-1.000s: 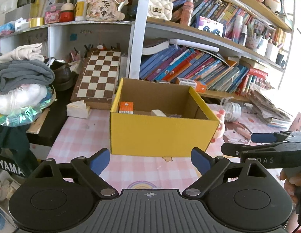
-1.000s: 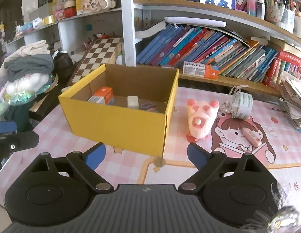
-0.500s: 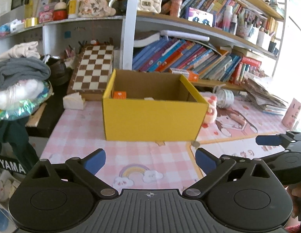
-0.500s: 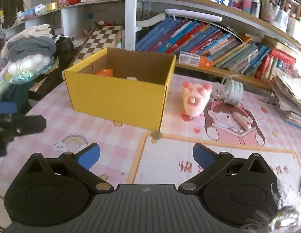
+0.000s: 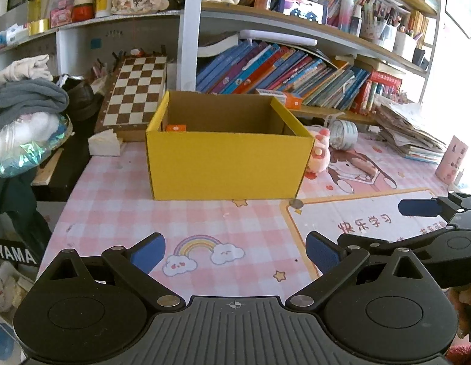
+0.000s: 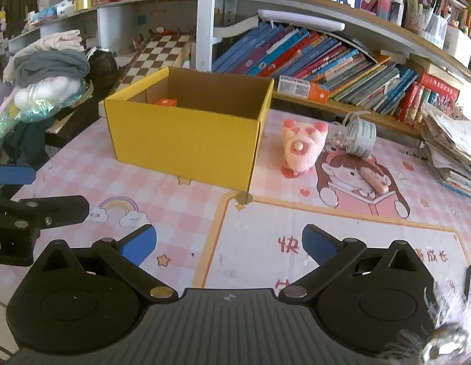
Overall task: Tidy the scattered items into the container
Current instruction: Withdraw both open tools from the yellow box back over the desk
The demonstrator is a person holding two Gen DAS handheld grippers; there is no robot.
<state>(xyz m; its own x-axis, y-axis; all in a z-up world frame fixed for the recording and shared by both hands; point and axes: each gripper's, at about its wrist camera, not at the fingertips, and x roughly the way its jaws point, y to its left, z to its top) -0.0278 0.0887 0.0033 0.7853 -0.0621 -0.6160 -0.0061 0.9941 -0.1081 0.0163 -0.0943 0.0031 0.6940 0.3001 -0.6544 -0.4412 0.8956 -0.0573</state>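
Note:
An open yellow cardboard box [image 5: 226, 165] [image 6: 186, 140] stands on the pink table mat, with an orange carton [image 5: 175, 128] [image 6: 165, 102] showing inside at its left. To the box's right lie a pink plush pig [image 6: 302, 147] [image 5: 319, 153], a roll of tape [image 6: 361, 135] [image 5: 343, 130] and a small pink eraser-like bar [image 6: 374, 179]. My left gripper [image 5: 235, 252] is open and empty over the mat in front of the box. My right gripper [image 6: 229, 245] is open and empty too, nearer the box's right corner.
A coin [image 6: 243, 197] lies at the box's near right corner. Bookshelves [image 6: 326, 60] run behind, a chessboard [image 5: 135, 91] leans at the back left, folded clothes [image 5: 25, 100] pile at the left, and stacked papers [image 6: 454, 149] sit at the right.
Both grippers have pulled back and away from the box, so it looks smaller and more mat shows in front. Both stayed open and empty.

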